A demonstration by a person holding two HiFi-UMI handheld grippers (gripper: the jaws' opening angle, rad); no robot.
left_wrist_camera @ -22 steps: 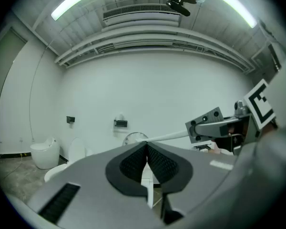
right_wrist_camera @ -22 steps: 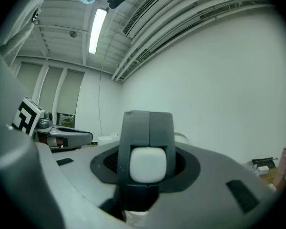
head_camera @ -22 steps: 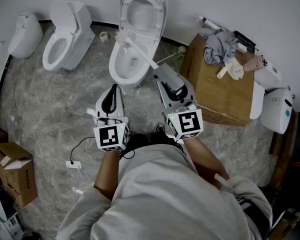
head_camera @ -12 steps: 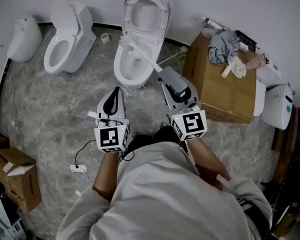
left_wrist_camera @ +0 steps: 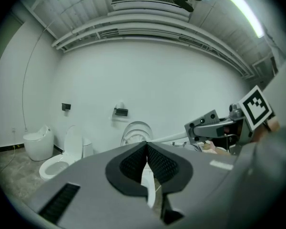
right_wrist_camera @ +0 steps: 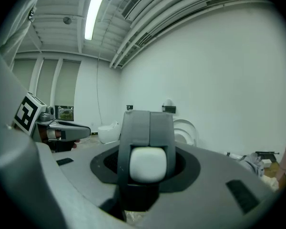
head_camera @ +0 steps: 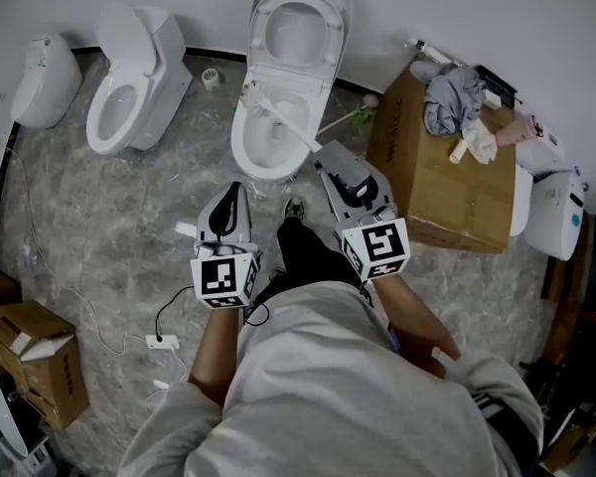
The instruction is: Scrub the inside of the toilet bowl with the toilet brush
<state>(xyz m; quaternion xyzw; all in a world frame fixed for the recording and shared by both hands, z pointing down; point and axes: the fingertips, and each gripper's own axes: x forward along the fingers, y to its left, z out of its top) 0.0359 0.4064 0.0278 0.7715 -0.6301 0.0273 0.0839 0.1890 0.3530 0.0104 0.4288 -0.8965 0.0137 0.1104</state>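
Now the right tongs (head_camera: pixel 322 151), clamped on the toilet brush (head_camera: pixel 283 117), bring its head to the toilet bowl (head_camera: pixel 240 145); the left tongs (head_camera: pixel 230 191) are pinched together, empty.

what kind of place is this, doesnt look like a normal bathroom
Likely a storeroom or test space for bathroom fixtures: an open toilet and a second toilet stand side by side, a cardboard box holds a grey cloth, and a loose plug lies on the floor.
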